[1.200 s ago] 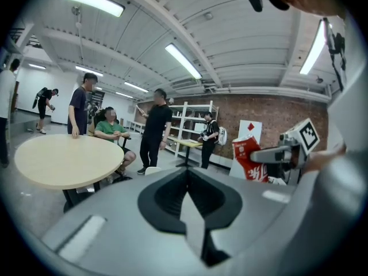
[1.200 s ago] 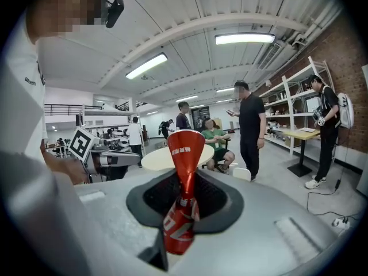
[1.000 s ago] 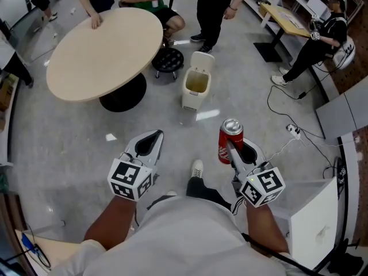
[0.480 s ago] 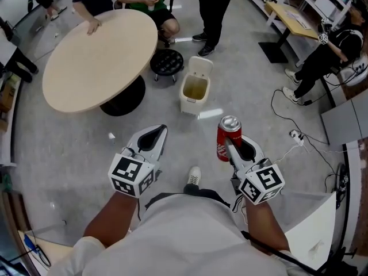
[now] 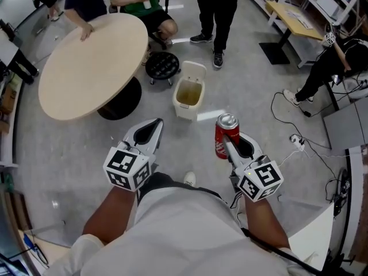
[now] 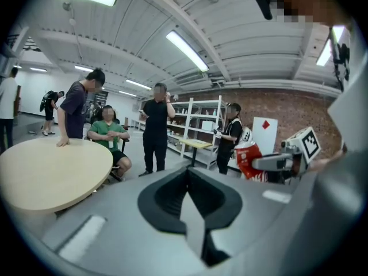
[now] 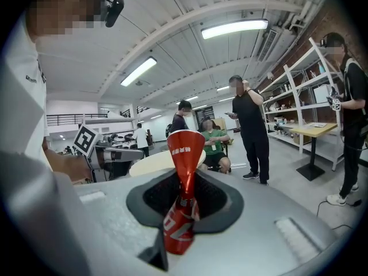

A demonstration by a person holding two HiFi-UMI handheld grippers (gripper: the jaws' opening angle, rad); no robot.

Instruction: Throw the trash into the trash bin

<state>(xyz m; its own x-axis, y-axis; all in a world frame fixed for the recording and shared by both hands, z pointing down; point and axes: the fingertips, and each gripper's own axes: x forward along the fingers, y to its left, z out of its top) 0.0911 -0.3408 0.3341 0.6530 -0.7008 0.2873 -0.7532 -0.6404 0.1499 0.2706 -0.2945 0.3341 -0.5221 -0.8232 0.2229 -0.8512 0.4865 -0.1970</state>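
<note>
Grey floor point(image 5: 253, 91) ahead of the right tool point(image 5: 227, 145), clamped on the upright red can point(image 5: 226, 132), carried the open trash bin point(image 5: 181, 108) slightly leftward.

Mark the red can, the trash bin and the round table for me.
red can point(image 5: 222, 139), head view, on its printed side.
trash bin point(image 5: 184, 111), head view, on its front wall.
round table point(image 5: 86, 65), head view, on its bare top.

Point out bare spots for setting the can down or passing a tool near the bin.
Free: the grey floor between the cream open trash bin and the left tool and right tool; most of the round beige tabletop. Crowded: behind the bin, around the black stool and people's legs; at right, white power strip and cables.
</note>
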